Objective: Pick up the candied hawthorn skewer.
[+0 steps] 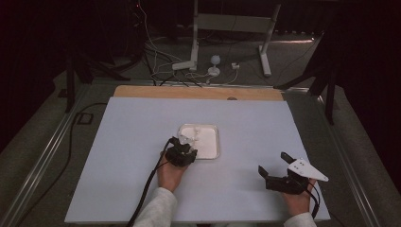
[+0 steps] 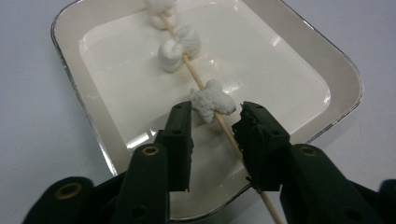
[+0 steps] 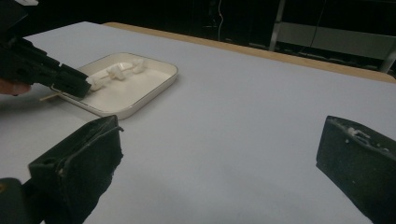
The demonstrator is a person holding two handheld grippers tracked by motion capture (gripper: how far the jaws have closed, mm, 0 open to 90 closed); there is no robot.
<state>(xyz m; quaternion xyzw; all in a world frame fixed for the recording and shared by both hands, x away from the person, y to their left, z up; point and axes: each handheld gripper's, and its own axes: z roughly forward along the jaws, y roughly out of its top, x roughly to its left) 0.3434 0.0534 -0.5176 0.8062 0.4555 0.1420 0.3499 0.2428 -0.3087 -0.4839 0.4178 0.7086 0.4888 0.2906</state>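
A big pale sheet (image 1: 142,156) is covering the table, with a strip of wood (image 1: 198,92) showing along its far edge, so everything white or black is standing out plainly against it.

Near the middle of the sheet a shallow white tray (image 1: 213,150) is sitting flat. It seems to be there to catch the work: a thin wooden skewer (image 2: 233,140) is lying slantwise across it, threaded through three white lumps (image 2: 212,101) that look like marshmallows or bits of dough, I cannot tell which. The skewer's near end is poking out over the tray's near rim, which is giving a gripper something to take hold of without reaching into the food.

The left gripper (image 2: 215,135) is hanging over that near rim, pointing down into the tray. Its jaws are standing partly apart on either side of the skewer, just behind the nearest lump. The right-hand jaw is lying against the stick, while the left one is showing a gap, so I judge the stick is bracketed but not yet pinched. The person's hand (image 1: 169,176) is holding it steady from behind, its cable (image 1: 146,194) trailing back off the table.

The right gripper (image 1: 274,171) is resting well apart from the tray, low at the sheet's near right, with its jaws spread wide and nothing between them. It looks to be waiting its turn, perhaps to pull a lump off once the stick is held.
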